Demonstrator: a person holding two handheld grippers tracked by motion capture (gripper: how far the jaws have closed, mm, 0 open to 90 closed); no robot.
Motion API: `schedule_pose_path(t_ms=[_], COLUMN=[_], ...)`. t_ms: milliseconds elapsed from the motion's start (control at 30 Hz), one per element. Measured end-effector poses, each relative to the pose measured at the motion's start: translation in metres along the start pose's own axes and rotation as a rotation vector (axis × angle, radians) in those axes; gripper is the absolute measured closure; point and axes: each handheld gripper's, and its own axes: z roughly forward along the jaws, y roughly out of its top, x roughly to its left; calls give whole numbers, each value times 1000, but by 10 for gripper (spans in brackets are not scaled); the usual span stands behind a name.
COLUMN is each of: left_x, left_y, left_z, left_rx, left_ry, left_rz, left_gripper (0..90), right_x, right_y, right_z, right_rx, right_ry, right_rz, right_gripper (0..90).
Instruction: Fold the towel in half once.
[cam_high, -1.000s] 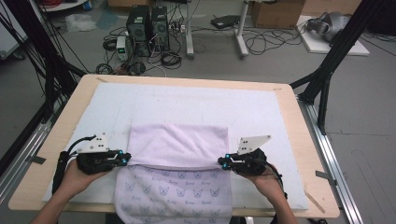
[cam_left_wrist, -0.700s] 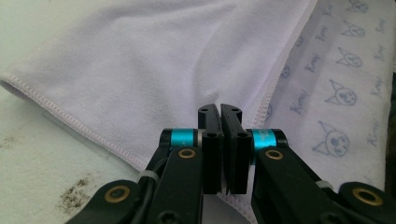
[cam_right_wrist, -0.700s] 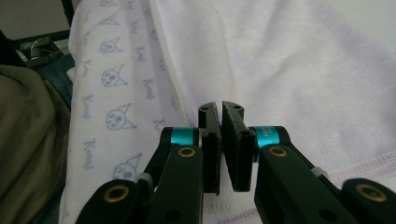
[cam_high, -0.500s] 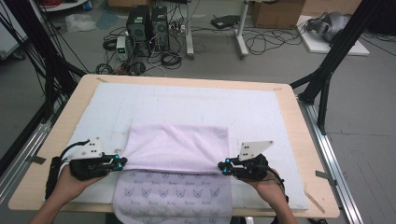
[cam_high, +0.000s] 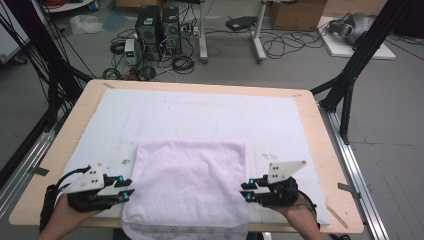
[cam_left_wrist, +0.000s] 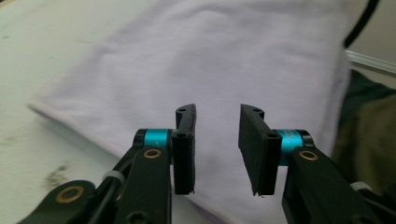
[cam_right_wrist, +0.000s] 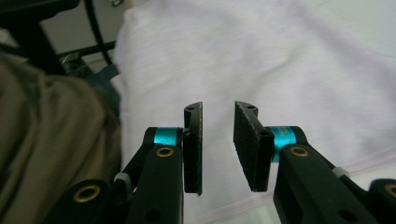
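Claws parted at either side of a folded lilac cloth on the worktop.
High view: cloth (cam_high: 190, 182) lies on the white mat (cam_high: 150, 115), near edge overhanging the worktop (cam_high: 325, 150), left claw (cam_high: 129, 189) and right claw (cam_high: 245, 191) just beside its sides. Left gripper view: left claw (cam_left_wrist: 217, 140) has just been opening, a narrow gap, nothing between, cloth (cam_left_wrist: 210, 56) beneath. Right gripper view: right claw (cam_right_wrist: 218, 140) likewise, over cloth (cam_right_wrist: 280, 60).

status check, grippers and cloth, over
Left gripper and right gripper just opened, fingers empty. Lilac cloth folded flat on the white mat. Nothing in the way.
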Motion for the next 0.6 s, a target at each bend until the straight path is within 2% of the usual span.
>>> schedule_pose_path(t_ms=[133, 233, 367, 433, 567, 600], left_x=[28, 48, 77, 86, 108, 114], left_y=[6, 10, 17, 18, 11, 8], left_z=[17, 27, 48, 55, 67, 70], left_rx=[0, -6, 13, 9, 20, 25], left_ry=[63, 93, 105, 114, 128, 149], left_rz=[-36, -64, -100, -110, -189, -211], left_gripper=[620, 604, 580, 565, 535, 528], right_x=[-33, -59, -86, -100, -120, -125], right_y=[7, 13, 18, 21, 25, 25], right_z=[9, 17, 25, 28, 33, 34], right_rx=[16, 33, 49, 48, 55, 53], right_ry=[-70, -120, -164, -168, -190, -193], right_rz=[35, 61, 79, 97, 111, 123], right_gripper=[669, 622, 591, 571, 520, 500])
